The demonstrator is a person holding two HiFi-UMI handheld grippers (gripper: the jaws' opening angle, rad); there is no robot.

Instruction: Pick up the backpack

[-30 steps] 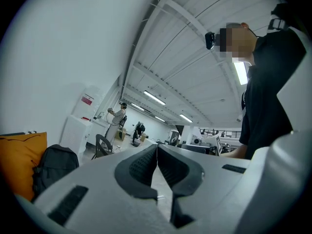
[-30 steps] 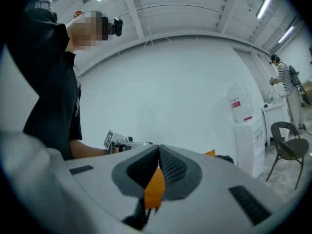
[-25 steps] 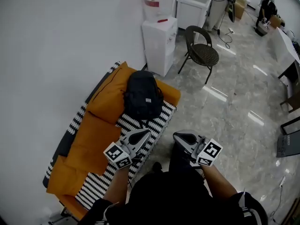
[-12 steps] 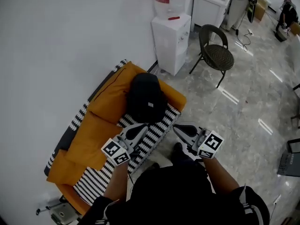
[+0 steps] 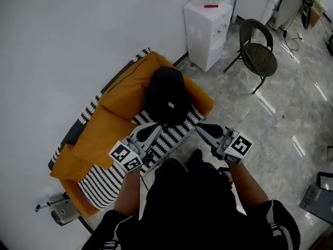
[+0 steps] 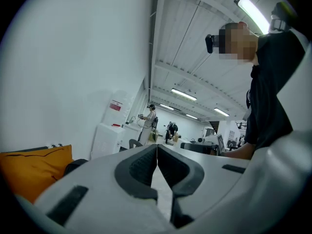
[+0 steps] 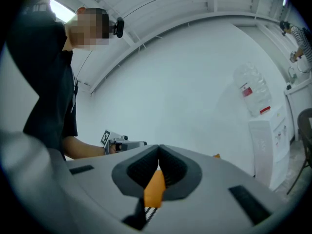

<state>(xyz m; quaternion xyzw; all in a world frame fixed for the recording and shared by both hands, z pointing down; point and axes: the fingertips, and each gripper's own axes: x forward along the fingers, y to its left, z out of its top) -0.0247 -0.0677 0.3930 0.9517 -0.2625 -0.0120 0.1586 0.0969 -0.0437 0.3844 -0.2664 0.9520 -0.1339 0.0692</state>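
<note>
Jaws on both the left gripper (image 5: 155,128) and the right gripper (image 5: 202,127) are pressed together on nothing, near the front edge of the sofa (image 5: 99,145). The black backpack (image 5: 166,94) lies untouched at the sofa's right end, so reaching, gripping and lifting all remain. It leans on the orange back cushion (image 5: 124,102), with its long axis running near to far and its top apparently at the far end.
</note>
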